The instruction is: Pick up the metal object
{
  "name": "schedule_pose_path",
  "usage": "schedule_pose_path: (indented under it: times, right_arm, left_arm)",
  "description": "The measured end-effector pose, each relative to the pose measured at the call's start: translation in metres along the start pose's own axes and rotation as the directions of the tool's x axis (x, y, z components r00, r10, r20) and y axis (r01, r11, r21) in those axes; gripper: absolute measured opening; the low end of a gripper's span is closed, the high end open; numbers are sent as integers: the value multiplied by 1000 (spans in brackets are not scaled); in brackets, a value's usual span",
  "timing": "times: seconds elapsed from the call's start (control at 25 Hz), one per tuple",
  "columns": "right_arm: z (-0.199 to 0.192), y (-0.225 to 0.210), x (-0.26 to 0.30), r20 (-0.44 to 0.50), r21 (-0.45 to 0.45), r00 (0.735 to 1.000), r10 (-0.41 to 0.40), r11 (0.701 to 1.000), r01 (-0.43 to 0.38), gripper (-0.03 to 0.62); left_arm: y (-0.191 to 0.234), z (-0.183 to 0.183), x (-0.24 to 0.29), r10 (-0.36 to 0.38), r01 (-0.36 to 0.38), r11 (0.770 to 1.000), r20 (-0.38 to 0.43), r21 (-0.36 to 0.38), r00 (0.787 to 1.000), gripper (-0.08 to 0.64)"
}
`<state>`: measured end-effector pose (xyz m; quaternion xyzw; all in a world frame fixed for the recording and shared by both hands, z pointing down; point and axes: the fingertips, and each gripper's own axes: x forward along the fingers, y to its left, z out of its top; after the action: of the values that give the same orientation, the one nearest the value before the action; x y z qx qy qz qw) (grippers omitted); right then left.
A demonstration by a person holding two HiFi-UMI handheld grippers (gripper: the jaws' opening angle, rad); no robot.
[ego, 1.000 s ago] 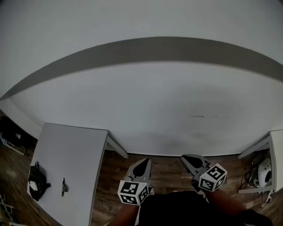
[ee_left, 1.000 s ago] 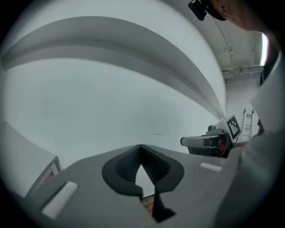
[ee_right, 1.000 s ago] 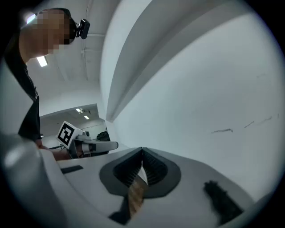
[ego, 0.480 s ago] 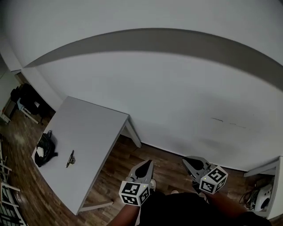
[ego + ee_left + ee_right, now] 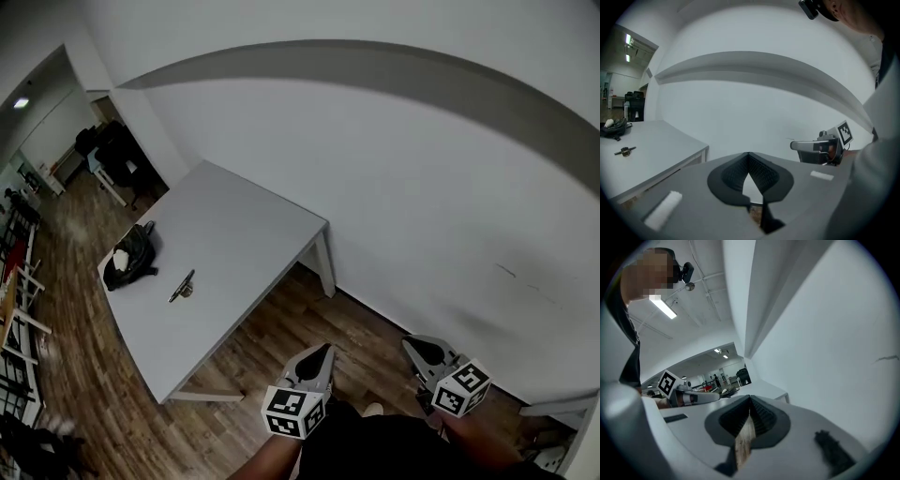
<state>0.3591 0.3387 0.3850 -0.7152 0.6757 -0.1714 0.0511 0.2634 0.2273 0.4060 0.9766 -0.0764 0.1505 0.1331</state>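
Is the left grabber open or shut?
Shut. The left gripper has its two jaws touching at the tips, and nothing is held between them.

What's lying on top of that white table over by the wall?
Two things lie on the white table: a small metal object and, just apart from it, a black bag with a pale item on top. Whatever is inside or beneath the bag is covered.

The table (image 5: 239,239) is pale grey, the floor (image 5: 281,342) brown planks, the wall (image 5: 422,178) white. At the tabletop's left corner the bag (image 5: 131,261) is black (one white scrap). The metal object (image 5: 182,286) is dark silver. The left gripper (image 5: 325,349) and the right gripper (image 5: 410,343) are grey, marked with black-and-white squares.
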Motion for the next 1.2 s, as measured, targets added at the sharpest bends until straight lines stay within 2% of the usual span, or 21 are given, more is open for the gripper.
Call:
schedule_pose_path:
  times: [0.24,0.48,0.84,1.2]
  right_arm:
    - [0,10,11,-11,-34,998,58,998,-58,6]
    - [-3,25,32,-50,-62,991,123,990,-126,6]
    - [-13,63,87,-104,-82,966,237,966,-246,6]
    - [-20,108,133,-159,-97,932,326,934,-344,6]
  left_arm:
    - [12,0,-9,61,-60,998,47,-15,997,8]
    - [38,4,-34,151,-148,988,94,-39,984,8]
    - [94,-14,-84,298,-290,952,80,-96,951,8]
    - [135,-18,-117,362,-350,927,84,-133,928,8]
